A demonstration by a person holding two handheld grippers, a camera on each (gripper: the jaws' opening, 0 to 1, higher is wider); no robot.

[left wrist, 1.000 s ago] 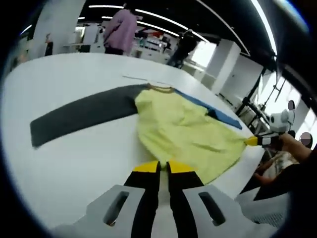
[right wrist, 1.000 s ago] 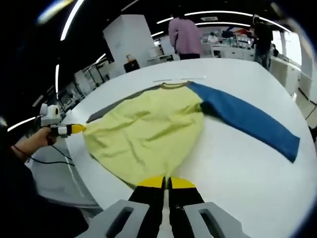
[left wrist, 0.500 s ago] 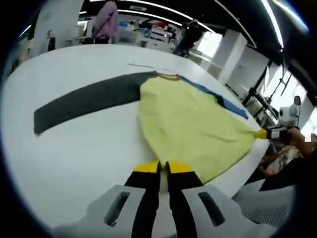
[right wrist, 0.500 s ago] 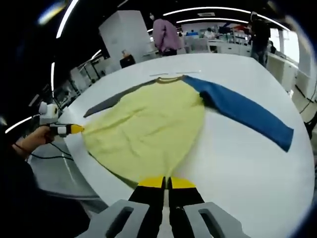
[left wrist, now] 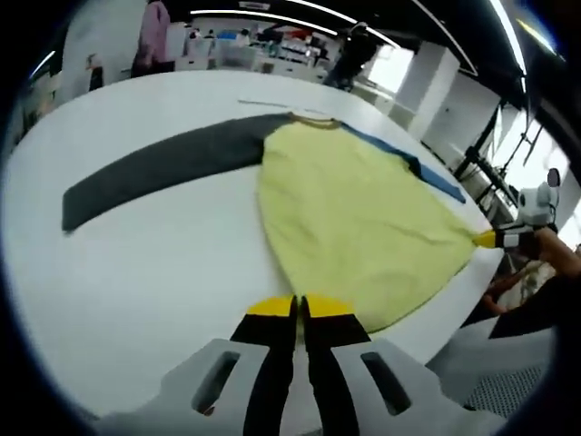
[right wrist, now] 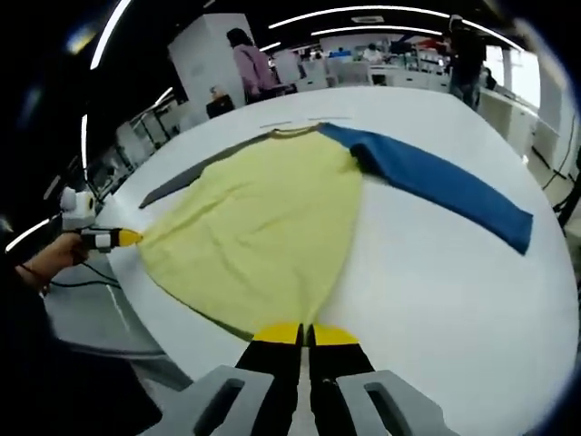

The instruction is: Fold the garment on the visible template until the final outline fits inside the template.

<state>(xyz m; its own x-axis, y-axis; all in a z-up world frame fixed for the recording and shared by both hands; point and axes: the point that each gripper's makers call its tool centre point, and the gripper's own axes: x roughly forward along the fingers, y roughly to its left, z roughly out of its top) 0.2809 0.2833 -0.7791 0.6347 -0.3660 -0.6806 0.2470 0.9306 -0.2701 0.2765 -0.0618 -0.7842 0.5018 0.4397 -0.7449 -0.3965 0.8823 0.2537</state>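
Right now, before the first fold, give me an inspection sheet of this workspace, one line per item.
Surface: white table, bare around the garment.
Job's things: yellow shirt spread flat, its hem overhanging the near table edge; blue sleeve and dark grey sleeve stretched out to opposite sides. A thin pale line lies beyond the collar; no clear template outline.
Clutter: nothing seen.
Grippers: left hand-held gripper and right hand-held gripper each shut on a hem corner.
Cables: dark cable below the table edge.
Surroundings: open hall, ceiling strip lights, people standing in the background.
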